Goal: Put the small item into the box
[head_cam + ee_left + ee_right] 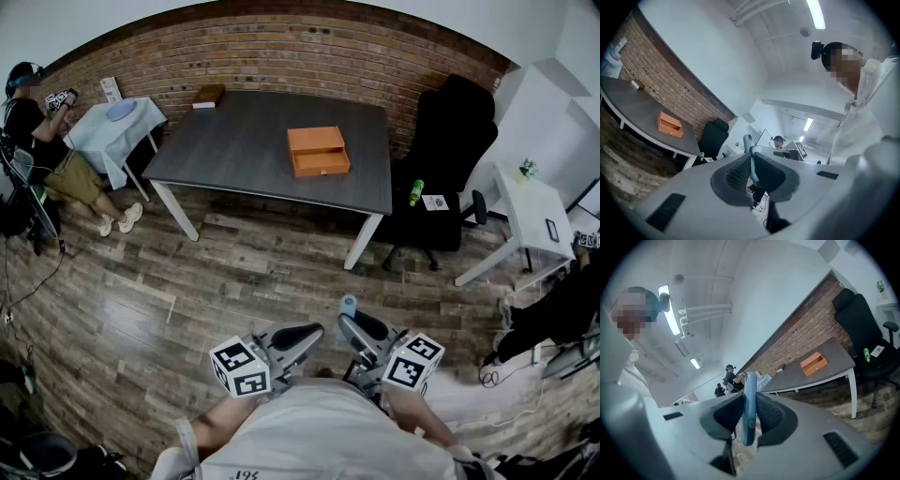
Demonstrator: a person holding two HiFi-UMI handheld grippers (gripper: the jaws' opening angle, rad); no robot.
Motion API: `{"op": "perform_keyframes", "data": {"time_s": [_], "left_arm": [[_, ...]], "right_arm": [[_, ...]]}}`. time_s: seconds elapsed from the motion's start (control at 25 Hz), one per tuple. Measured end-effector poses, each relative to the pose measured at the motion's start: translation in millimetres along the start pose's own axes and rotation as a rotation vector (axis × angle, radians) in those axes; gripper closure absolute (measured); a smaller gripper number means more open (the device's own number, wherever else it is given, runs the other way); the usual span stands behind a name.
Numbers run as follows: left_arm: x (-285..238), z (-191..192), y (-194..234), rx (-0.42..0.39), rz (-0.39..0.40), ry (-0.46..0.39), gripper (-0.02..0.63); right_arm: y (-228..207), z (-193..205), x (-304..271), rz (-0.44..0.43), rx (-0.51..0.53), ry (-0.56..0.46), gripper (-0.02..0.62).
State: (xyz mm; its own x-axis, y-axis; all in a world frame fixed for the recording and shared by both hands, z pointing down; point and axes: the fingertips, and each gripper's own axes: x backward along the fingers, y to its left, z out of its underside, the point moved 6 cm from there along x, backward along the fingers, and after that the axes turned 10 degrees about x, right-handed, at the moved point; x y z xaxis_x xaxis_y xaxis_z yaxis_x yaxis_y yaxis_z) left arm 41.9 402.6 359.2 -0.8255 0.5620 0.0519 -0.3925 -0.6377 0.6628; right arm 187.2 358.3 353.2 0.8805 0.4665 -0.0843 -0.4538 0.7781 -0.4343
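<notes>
Right gripper (pixel 749 414) jaws are clamping the thin blue item (pixel 749 392) edge-on. Left gripper (pixel 751 168) jaws are sitting narrow, empty. Orange box (pixel 319 151) is sitting far off on the table (pixel 234 141). Risk: item slipping out during the carry over, grip being so thin.

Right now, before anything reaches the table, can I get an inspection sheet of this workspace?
Surface: dark grey table, standing well ahead of the person.
Job's things: orange box on the table; blue flat item held by the right gripper.
Clutter: brown block at the table's far edge; green bottle on the black chair.
Grippers: right gripper shut on the blue flat item; left gripper slightly open, empty.
Cables: cable loop on the floor at right.
Surroundings: brick wall, wood floor, seated person at left.
</notes>
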Motion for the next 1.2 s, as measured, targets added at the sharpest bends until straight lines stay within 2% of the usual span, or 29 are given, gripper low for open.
{"op": "perform_keyframes", "data": {"time_s": [0.72, 1.2], "left_arm": [[-12.8, -3.5, 2.7, 0.0, 0.0, 0.009, 0.575], [-30.9, 2.6, 4.5, 0.017, -0.031, -0.02, 0.575]], "right_arm": [[-16.3, -5.8, 2.9, 0.024, -0.006, 0.009, 0.499], [-39.6, -5.7, 16.9, 0.042, -0.02, 0.04, 0.499]]}}
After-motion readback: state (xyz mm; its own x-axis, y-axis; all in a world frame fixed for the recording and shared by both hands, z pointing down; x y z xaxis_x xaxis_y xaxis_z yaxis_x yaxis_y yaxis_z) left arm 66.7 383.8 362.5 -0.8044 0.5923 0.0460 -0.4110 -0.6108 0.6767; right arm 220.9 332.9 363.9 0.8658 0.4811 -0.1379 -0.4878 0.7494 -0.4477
